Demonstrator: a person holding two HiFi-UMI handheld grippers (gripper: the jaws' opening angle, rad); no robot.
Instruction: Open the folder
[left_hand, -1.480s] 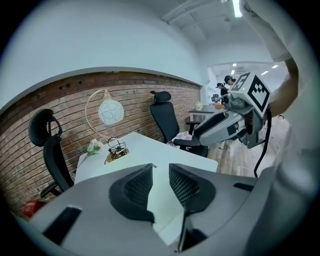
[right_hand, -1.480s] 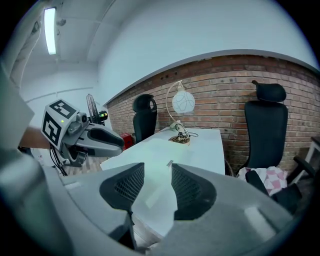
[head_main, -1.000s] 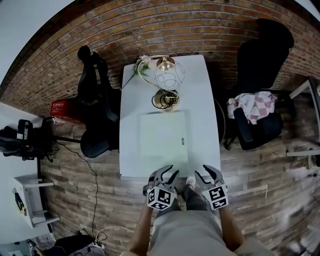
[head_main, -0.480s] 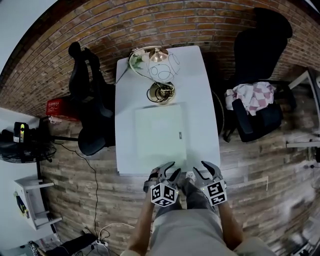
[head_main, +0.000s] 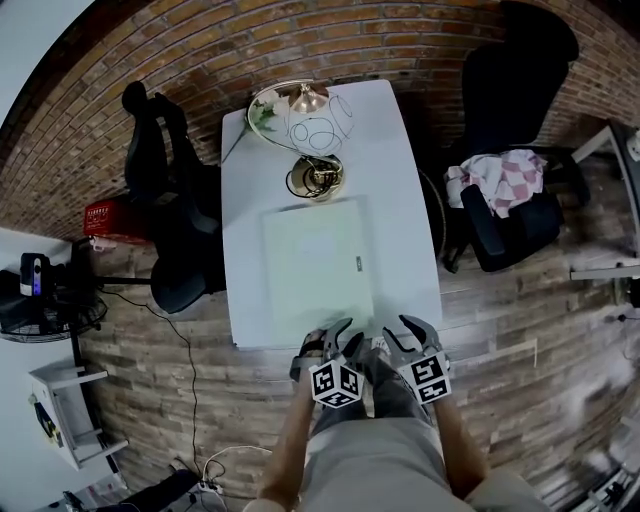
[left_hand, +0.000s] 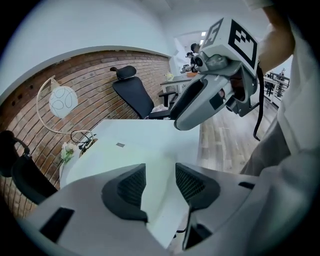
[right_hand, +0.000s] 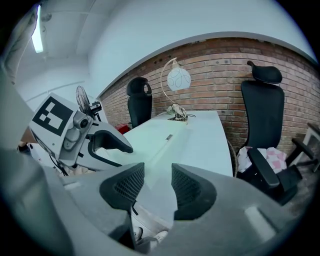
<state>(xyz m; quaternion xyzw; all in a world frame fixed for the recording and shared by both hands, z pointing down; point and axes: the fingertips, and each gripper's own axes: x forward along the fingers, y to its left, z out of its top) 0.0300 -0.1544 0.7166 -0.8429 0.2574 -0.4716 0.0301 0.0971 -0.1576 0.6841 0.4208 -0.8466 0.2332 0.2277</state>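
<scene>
A pale green folder (head_main: 317, 262) lies shut and flat in the middle of the white table (head_main: 405, 230), with a small grey tab (head_main: 358, 263) near its right edge. My left gripper (head_main: 336, 342) hovers at the table's near edge, just short of the folder's front. Its jaws have just been opening and hold nothing. In the left gripper view the folder (left_hand: 112, 159) lies beyond the left gripper (left_hand: 159, 172). My right gripper (head_main: 404, 335) hangs beside it to the right, open and empty. The right gripper view shows the folder (right_hand: 152, 136) ahead of the right gripper (right_hand: 152, 181).
A globe lamp (head_main: 312, 122) with a coiled cable stands at the table's far end. Black office chairs stand at the left (head_main: 160, 190) and right (head_main: 515, 90), the right one holding a checked cloth (head_main: 505, 192). Behind runs a brick wall. The person's legs are below the grippers.
Both grippers have sunk slightly at the table's near edge. The left gripper has rolled and its jaws have spread wider. The folder has not moved on the table.
</scene>
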